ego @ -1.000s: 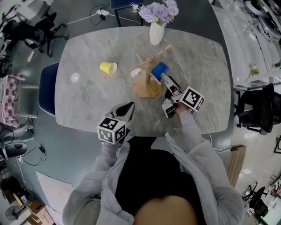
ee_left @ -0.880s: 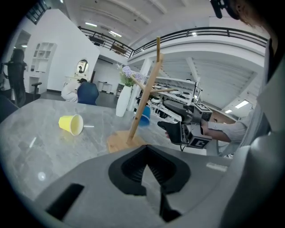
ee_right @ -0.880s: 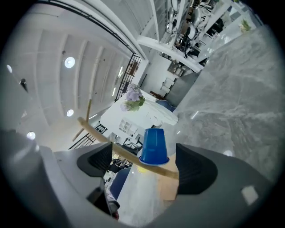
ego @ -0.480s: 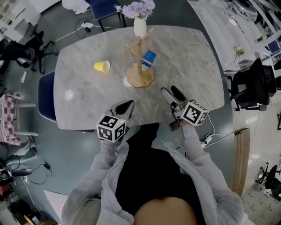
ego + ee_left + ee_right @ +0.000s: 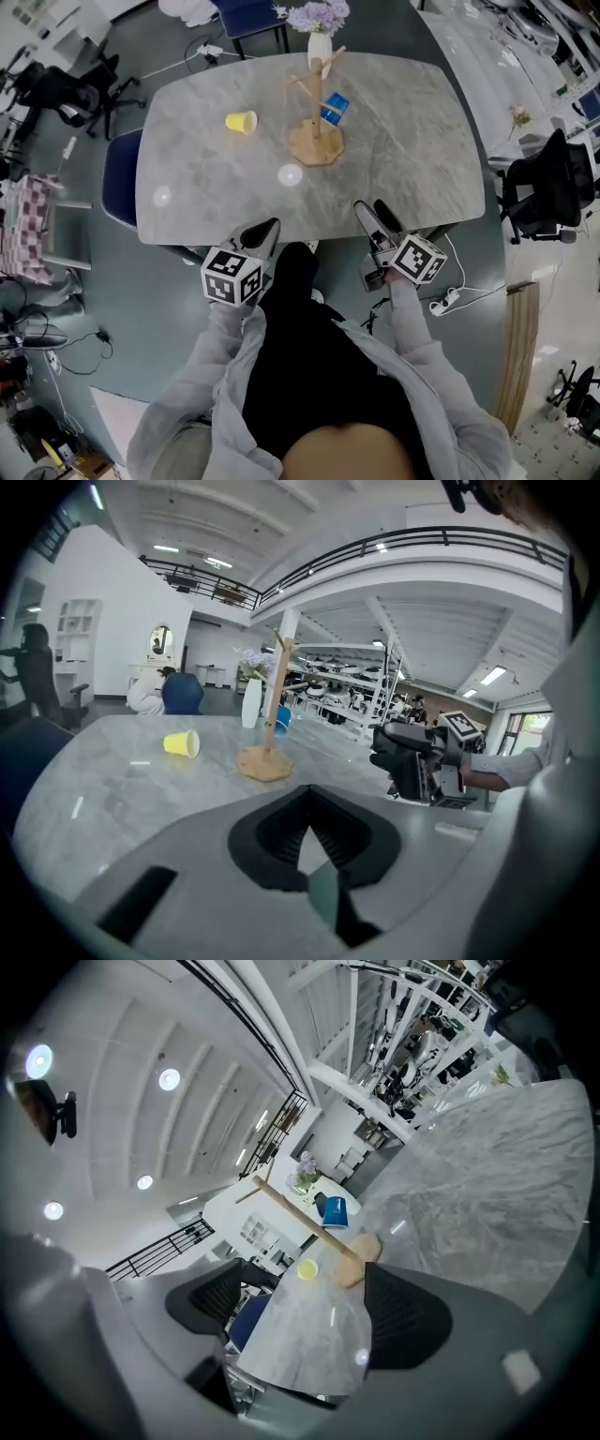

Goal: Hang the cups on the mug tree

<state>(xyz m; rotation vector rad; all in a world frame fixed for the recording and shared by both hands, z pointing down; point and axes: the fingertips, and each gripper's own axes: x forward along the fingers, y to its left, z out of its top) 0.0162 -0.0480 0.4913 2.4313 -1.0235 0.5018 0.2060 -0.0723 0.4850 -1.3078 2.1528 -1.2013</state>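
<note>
Mug tree (image 5: 316,142): pale wood, flat broad base, upright post with slanted pegs, standing on the far half of the grey marble table (image 5: 412,141)

Blue cup (image 5: 335,108): hangs tilted on a peg on the tree's right side, clear of the tabletop

Yellow cup (image 5: 241,122): lies on its side on the table left of the tree, mouth turned toward the tree, apart from the base; it is not on a peg

Left gripper (image 5: 269,228): at the table's near edge, jaws closed together, nothing between them; marker cube nearer the body. The yellow cup is ahead of it across open tabletop, well apart

Right gripper (image 5: 372,209): also at the near edge, to the right, jaws spread wide and empty; only bare marble shows between them, with the tree, blue cup and yellow cup far beyond the tips

Nothing on the tabletop lies between either gripper and the tree

Beyond the tree, at the far edge: a white vase (image 5: 320,47) of lilac flowers, close behind the post. Blue chair (image 5: 120,176) tucked in at the table's left end; black office chair (image 5: 544,192) on the floor off the right end
</note>
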